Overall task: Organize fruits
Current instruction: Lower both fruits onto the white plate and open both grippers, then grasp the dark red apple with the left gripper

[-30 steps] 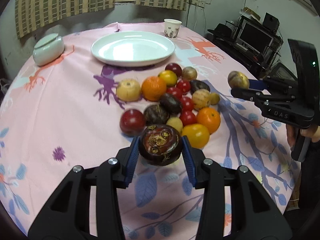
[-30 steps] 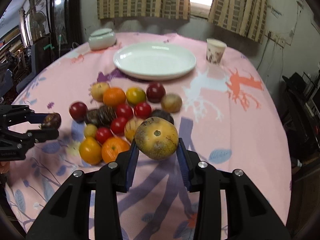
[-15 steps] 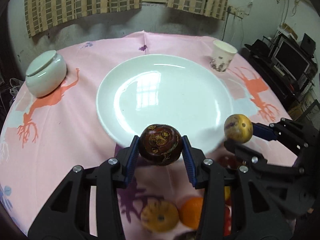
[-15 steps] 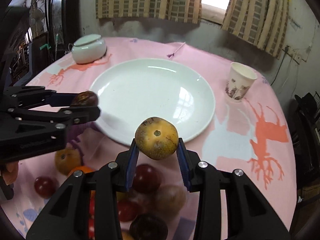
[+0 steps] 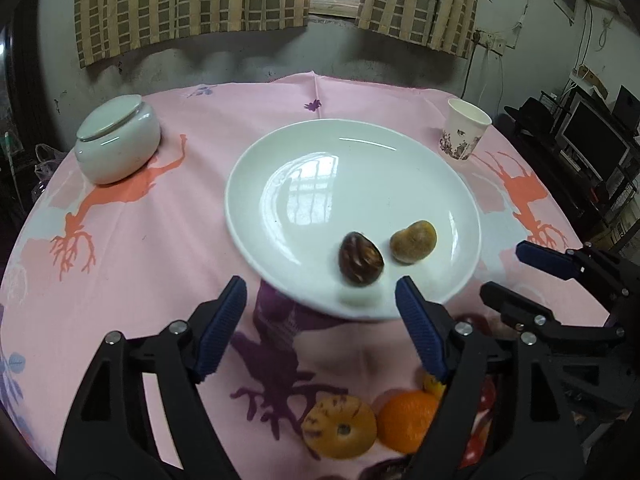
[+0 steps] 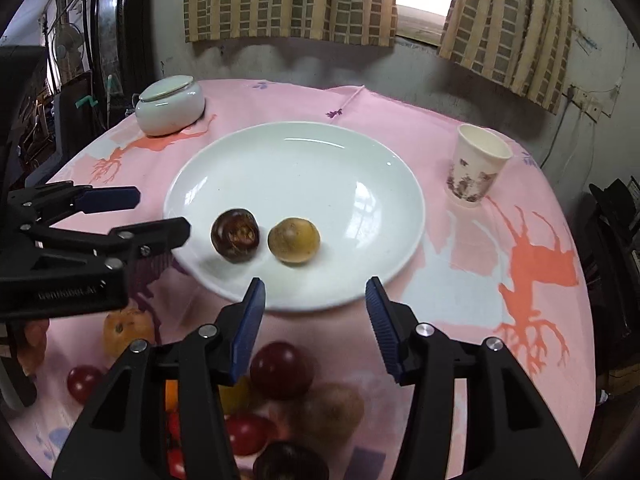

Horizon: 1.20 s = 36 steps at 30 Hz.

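A dark brown fruit (image 5: 360, 263) and a yellow-brown fruit (image 5: 413, 241) lie side by side on the near part of the white plate (image 5: 304, 152). They also show in the right wrist view, the dark fruit (image 6: 235, 235) left of the yellow-brown fruit (image 6: 294, 240) on the plate (image 6: 320, 152). My left gripper (image 5: 322, 320) is open and empty just before the plate's near rim. My right gripper (image 6: 316, 312) is open and empty, also at the near rim. Several more fruits (image 6: 280, 368) lie on the pink cloth under both grippers.
A white lidded jar (image 5: 116, 144) stands at the back left and a paper cup (image 5: 464, 128) at the back right. An orange (image 5: 406, 420) and a yellow fruit (image 5: 340, 426) lie near the left gripper. The round table's edge curves close on both sides.
Both grippers have opened and let go of their fruits, which now lie on the plate. Both grippers have drawn back slightly toward the plate's near rim.
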Motion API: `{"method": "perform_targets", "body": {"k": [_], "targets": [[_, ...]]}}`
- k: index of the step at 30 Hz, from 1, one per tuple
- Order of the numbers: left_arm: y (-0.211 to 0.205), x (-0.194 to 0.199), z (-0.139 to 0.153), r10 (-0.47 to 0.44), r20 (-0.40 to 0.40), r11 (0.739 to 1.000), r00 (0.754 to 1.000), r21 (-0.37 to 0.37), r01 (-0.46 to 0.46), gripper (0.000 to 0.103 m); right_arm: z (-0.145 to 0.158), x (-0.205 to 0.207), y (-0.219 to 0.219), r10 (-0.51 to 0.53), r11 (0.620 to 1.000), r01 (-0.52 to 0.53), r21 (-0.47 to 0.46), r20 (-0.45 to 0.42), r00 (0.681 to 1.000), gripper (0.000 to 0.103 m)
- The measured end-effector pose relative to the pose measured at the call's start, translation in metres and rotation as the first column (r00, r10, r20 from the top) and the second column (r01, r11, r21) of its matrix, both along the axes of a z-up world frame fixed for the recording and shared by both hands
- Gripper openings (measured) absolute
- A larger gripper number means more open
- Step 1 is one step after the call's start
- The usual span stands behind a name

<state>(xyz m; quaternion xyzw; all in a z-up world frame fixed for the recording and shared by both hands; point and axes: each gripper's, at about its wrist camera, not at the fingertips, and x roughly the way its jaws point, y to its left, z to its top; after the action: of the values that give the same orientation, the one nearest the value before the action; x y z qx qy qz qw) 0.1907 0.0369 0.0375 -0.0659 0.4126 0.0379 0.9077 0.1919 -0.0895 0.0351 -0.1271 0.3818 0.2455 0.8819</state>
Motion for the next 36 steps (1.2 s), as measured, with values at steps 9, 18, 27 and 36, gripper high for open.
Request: {"method": "perform_targets", "body": {"k": [9,18,27,36], "targets": [[-0.023,-0.094,-0.018,-0.053,-0.033,0.987,0.998,0.148,0.057,0.095,0.002,-0.092,-0.040,0.006,0.997,-0.003,0.076,-0.046,0.999,0.066],[-0.018,-0.123,-0.045,-0.102,-0.075,0.978,0.992,0.172,0.114,0.098,-0.016,-0.120,-0.053,0.052,0.983,-0.042,0.181,-0.055,0.997,0.089],[-0.024,-0.127,-0.060,-0.185,-0.088,0.964,0.979,0.175,0.198,0.098,-0.020,-0.114,-0.060,0.060,0.971,-0.033,0.238,-0.106,0.993,0.089],[-0.028,-0.125,-0.064,-0.254,-0.073,0.958,0.964,0.121,0.261,0.039,-0.021,-0.124,-0.051,0.098,0.975,-0.078,0.210,-0.085,0.992,0.089]]}}
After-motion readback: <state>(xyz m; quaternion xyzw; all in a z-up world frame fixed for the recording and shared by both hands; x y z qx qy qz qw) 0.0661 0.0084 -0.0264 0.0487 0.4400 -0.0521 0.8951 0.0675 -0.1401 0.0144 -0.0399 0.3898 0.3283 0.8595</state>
